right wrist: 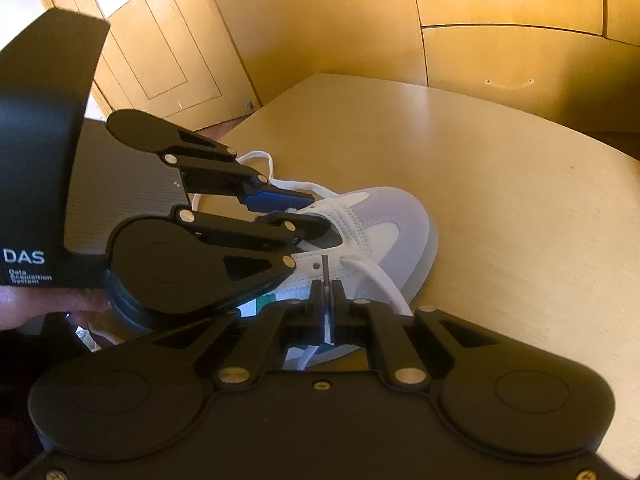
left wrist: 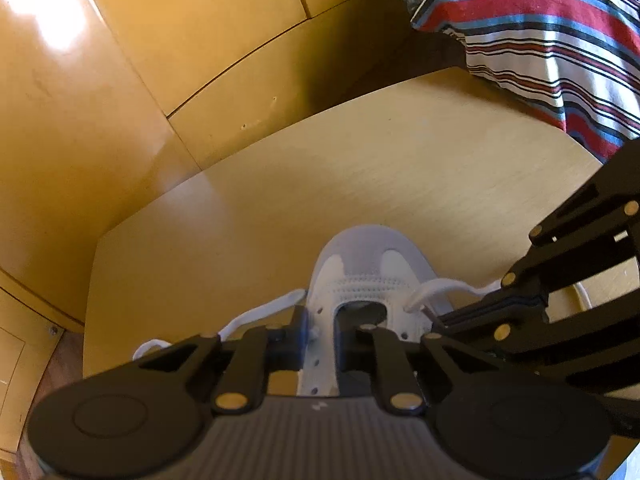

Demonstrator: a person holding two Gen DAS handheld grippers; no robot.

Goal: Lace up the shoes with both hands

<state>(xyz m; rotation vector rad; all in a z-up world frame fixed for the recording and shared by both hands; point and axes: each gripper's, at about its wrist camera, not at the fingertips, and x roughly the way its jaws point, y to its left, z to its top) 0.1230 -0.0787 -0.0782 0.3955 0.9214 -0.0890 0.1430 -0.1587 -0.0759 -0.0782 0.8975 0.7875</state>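
right gripper (right wrist: 327, 294): nearest the camera in its own view; jaws pressed together on the white lace (right wrist: 380, 280), dark aglet tip standing up above the pads
lace: runs from that grip to an eyelet on the shoe's near side; other end trails loose on the table past the far side
left gripper (right wrist: 310, 216): over the eyelet rows; jaws narrow, straddling the shoe's left eyelet flap (left wrist: 320, 340); whether the pads press on it I cannot tell
shoe (right wrist: 384, 220): white and pale grey sneaker, flat on the table, toe pointing away
table (right wrist: 500, 184): light wood, rounded edge
beyond: yellow wooden panels (right wrist: 320, 20); striped cloth (left wrist: 540, 32) in left view
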